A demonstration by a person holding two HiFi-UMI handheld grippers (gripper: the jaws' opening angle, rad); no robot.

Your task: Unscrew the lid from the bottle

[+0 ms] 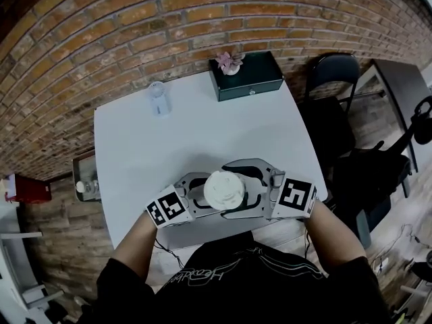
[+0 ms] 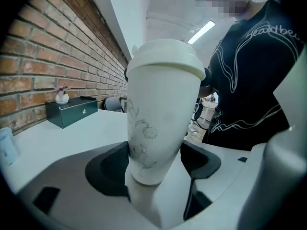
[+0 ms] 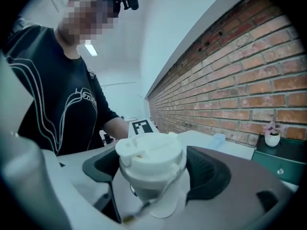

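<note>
- Head view shows the white bottle (image 1: 224, 190) lifted clear of the bench (image 1: 169, 140), over its near edge, just in front of the person's chest, with one claw coming at it from each side.
- Left claw (image 1: 200, 196) is closed on the lower body of the bottle; in the left gripper view the dark pads sit against its foot, and the bottle leans a little to the right.
- Right claw (image 1: 251, 189) is clamped round the lid (image 3: 151, 159); in the right gripper view the lid fills the gap between the ribbed pads.
- Judged from this, the step in hand is the twist itself. It should go best if the left claw acts as a firm anchor and only the right one turns, about the bottle's own axis.
- Squeeze the lid no harder than needed. Too tight a pinch could bind the thread, and the smooth, tapered body looks likely to slip or spin in the left pads.
- Both forearms (image 1: 138, 238) reach in from the near side. The claws point inward toward each other and dip slightly, with their marker cubes facing up.
</note>
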